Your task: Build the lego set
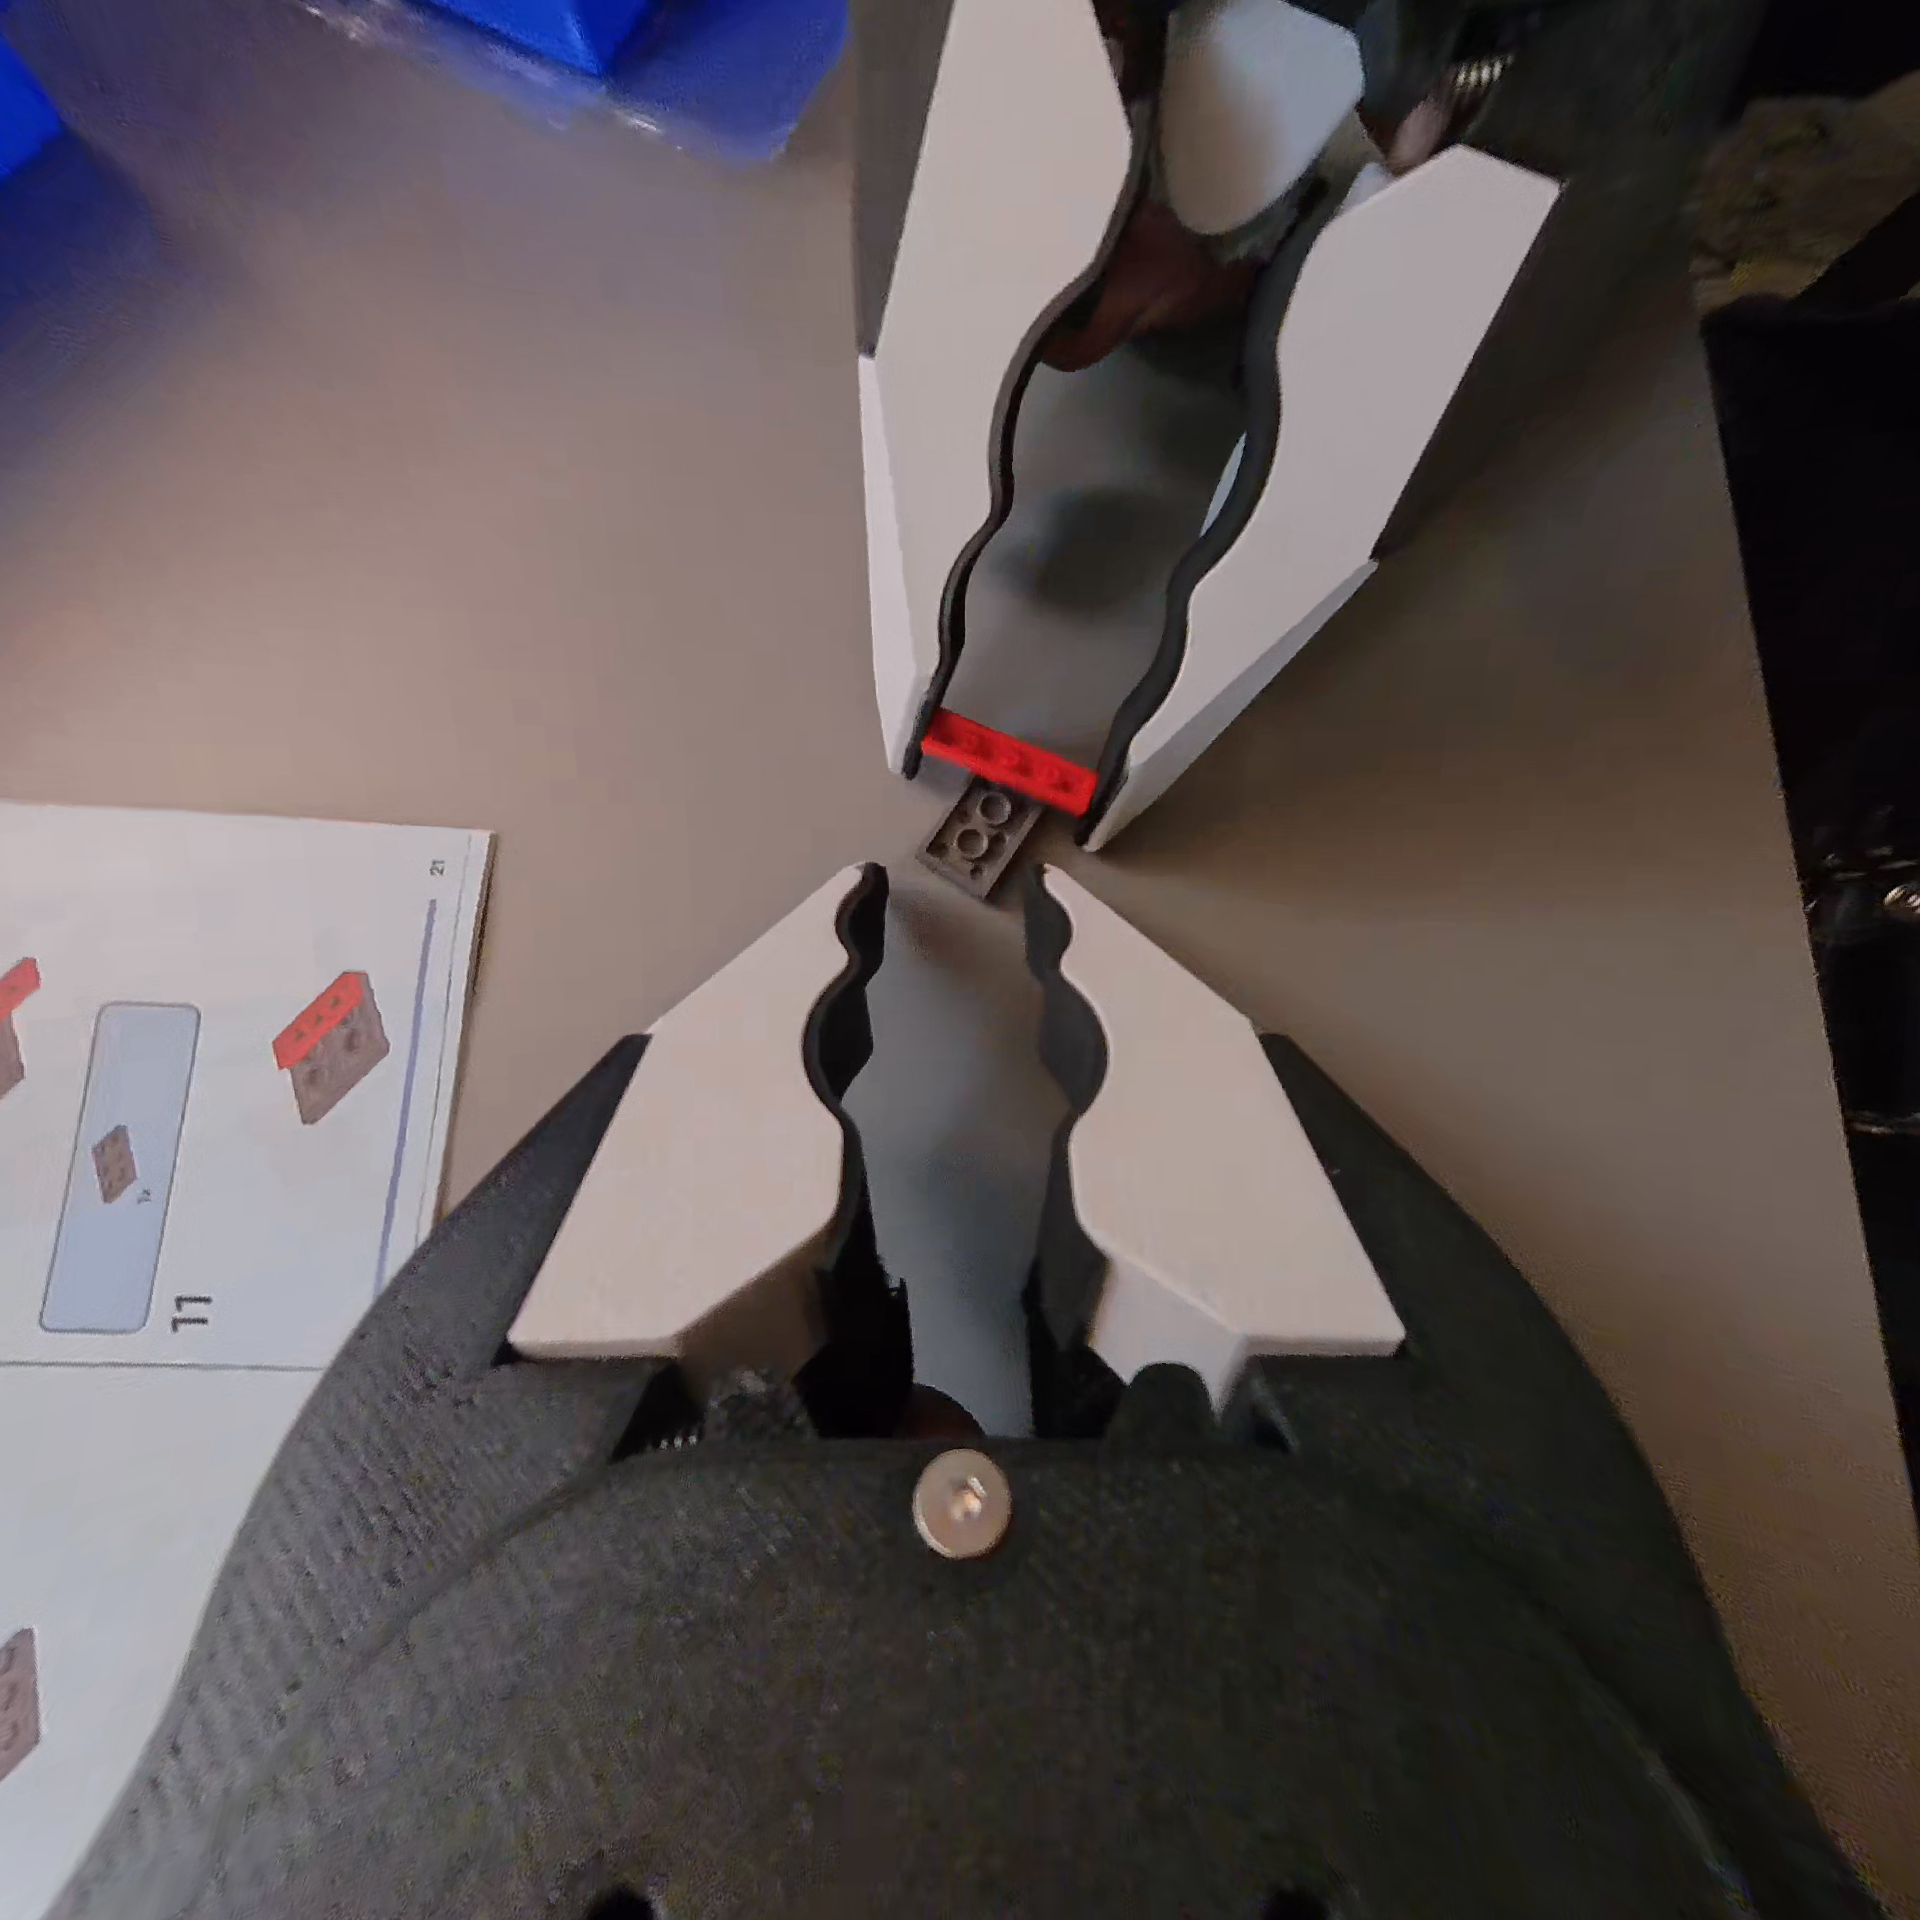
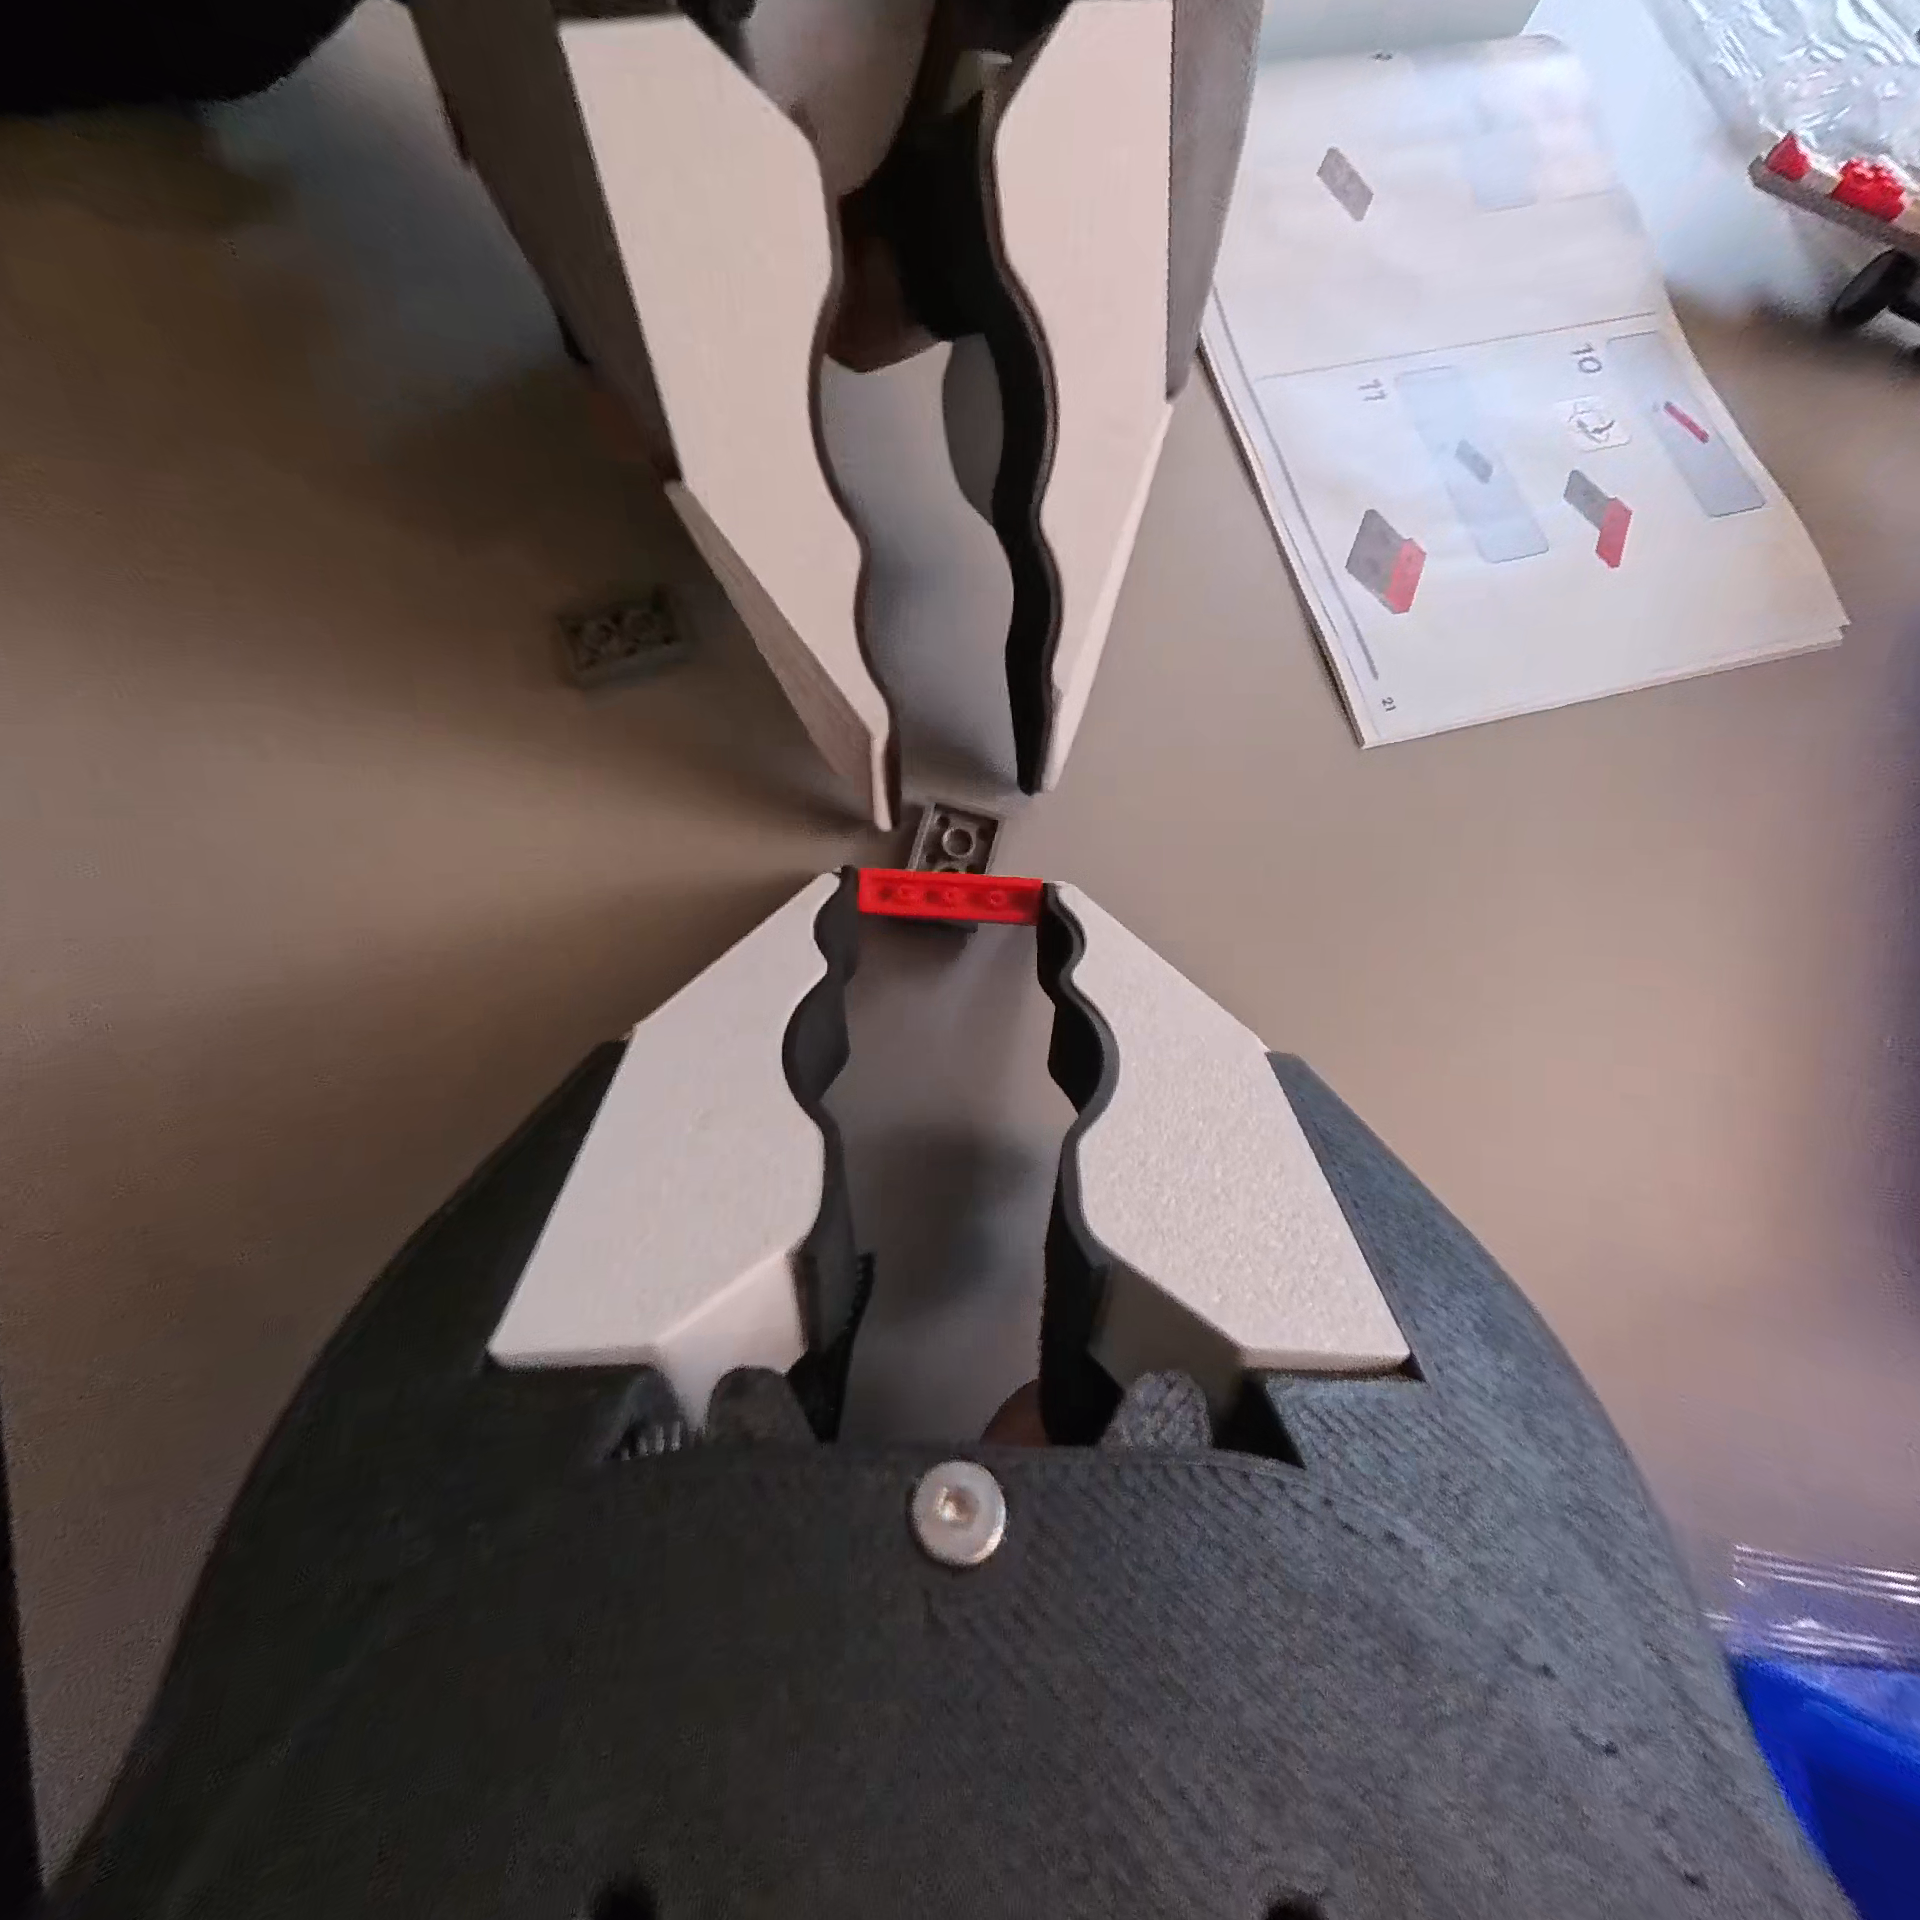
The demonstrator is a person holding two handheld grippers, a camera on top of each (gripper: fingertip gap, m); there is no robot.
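Note:
My right gripper point(image 2: 948, 909) is shut on a thin red plate point(image 2: 948, 896), holding it by its two ends. The red plate lies across one end of a small dark grey plate point(image 2: 954, 836) that rests on the table; I cannot tell whether they are pressed together. My left gripper point(image 1: 954, 883) is open, its tips at the grey plate's point(image 1: 977, 840) other end and on either side of it. The left wrist view shows the right gripper point(image 1: 1000, 802) coming in from the top with the red plate point(image 1: 1008, 762). The right wrist view shows the left gripper point(image 2: 956, 800) opposite.
An open instruction booklet point(image 1: 239, 1081) lies to the left, also in the right wrist view point(image 2: 1507, 468). A blue bin point(image 1: 520, 62) stands beyond it. A spare grey plate point(image 2: 623, 634) lies on the table. A part-built model with red pieces and a wheel point(image 2: 1849, 208) sits far right. Less than 4 cm separates the two grippers' tips.

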